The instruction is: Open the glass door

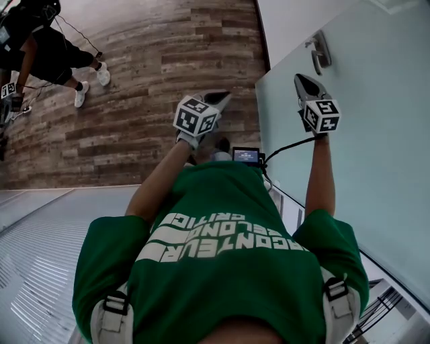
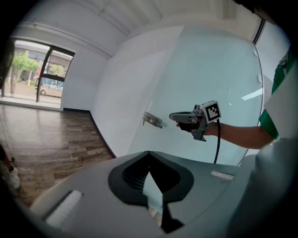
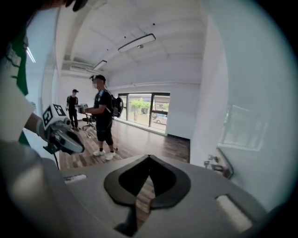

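— Glass door [image 1: 363, 154] is standing on our right, a tall, pale green frosted pane that is running up to the white wall [image 1: 289, 20] and appearing closed. We are judging it heavy and perfectly stiff, so it is likely going to swing slowly and as one piece.

— We are also reading that surface as smooth and slippery. The flat pane is offering nothing to grip, and knocking hard plastic against glass is risking a chip. Beside it, the wooden floor [image 1: 134, 101] is showing matte, grainy brown planks.

— So where are we taking hold?

— At the handle [image 1: 321, 52], which is sitting near the door's edge by the wall. It is looking like a silvery metal lever on a small plate, curved and rigid. It is the one part that is sticking out far enough to clamp or hook, so we are expecting it to take a firm pull.

— And the tools?

— Our right tool [image 1: 304, 82] is hovering near the handle without touching it, with its grey jaws drawn together to a point and nothing between them. Our left tool [image 1: 218, 97] is hanging over the floor, well apart from the door, with its jaws also together and empty. We are thinking the right jaws are needing to spread before they are closing on the lever.
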### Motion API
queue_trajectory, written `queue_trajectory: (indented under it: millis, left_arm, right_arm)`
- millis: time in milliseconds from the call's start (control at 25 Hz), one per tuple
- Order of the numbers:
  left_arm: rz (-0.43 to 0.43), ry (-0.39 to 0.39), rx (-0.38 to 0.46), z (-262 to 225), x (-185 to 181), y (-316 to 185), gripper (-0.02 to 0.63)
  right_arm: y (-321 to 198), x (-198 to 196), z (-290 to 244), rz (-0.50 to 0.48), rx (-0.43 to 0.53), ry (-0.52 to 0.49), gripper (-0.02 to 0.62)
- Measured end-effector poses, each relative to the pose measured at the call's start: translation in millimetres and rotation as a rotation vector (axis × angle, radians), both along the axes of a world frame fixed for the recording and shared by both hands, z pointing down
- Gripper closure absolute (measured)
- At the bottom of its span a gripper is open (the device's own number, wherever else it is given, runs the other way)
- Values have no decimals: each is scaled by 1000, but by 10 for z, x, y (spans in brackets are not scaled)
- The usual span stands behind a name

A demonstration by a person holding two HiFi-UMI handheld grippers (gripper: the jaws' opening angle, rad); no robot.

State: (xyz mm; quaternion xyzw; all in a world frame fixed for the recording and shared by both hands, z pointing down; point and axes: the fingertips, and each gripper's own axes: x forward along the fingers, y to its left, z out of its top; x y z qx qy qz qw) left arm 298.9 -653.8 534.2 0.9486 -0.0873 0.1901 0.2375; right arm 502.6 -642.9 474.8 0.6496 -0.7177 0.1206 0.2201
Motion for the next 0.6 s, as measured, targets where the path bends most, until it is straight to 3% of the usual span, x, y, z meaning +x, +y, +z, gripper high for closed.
queue_trajectory:
  millis: [160,360,600]
  left_arm:
    - [-43,25,4,-99,-227,19,589]
    - [-87,55,12,-210,-532,82,589]
    - [-134,89,32,-359,-980,128,589]
  right_arm:
    - [120,-504,-186,-84,65,-130,603]
    - [275,-1035,-474,-121,158,-313,603]
    - [405,-1741,-586,-174,194,-363,603]
